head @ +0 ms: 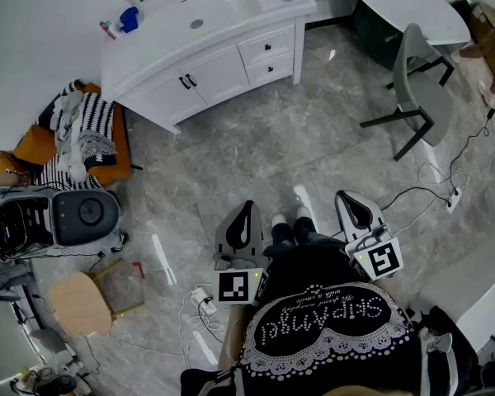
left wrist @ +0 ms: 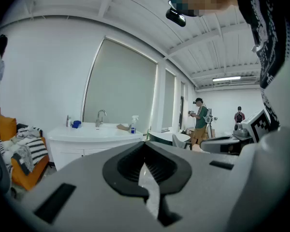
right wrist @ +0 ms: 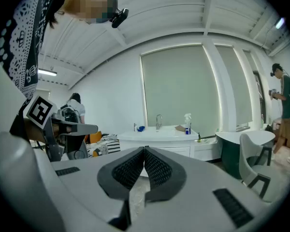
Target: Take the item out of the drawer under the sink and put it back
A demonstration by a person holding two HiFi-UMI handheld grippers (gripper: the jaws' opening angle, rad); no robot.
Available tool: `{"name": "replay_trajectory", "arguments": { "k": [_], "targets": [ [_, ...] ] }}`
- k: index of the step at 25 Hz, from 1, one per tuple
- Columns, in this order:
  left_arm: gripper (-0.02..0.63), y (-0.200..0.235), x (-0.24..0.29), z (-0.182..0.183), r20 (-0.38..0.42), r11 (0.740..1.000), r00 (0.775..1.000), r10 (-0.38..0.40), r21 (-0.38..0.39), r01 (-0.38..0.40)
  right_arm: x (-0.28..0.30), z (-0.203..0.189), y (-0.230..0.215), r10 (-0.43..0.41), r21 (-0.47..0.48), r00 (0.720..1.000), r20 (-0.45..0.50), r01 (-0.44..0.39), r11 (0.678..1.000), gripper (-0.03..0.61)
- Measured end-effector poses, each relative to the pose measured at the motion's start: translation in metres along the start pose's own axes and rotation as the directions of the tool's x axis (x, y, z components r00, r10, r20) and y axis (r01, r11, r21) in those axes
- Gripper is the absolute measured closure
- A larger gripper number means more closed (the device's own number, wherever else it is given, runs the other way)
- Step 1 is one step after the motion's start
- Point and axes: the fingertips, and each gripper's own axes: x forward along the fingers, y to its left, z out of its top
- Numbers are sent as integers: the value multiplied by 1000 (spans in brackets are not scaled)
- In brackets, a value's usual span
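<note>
The left gripper [head: 247, 213] and right gripper [head: 352, 205] are hovering, jaws pressed together and empty. The drawers [head: 267, 56] are sitting well off at twelve o'clock, likely nearer the left.

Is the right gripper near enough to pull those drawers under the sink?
Probably not yet: the right gripper, shut, sits by the person's body, and a stretch of floor separates it from the drawers. Nothing blocks the path, though.

Both closed and empty: left claw [head: 246, 211], right claw [head: 351, 200]
</note>
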Motion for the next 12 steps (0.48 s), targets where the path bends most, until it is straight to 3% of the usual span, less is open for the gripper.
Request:
{"name": "replay_trajectory", "arguments": {
  "k": [12],
  "targets": [
    [611,-14,13,4,14,1000,1000,0,27,0,0,1,-18,16,-17,1000,7,-16,1000,561]
  ]
}}
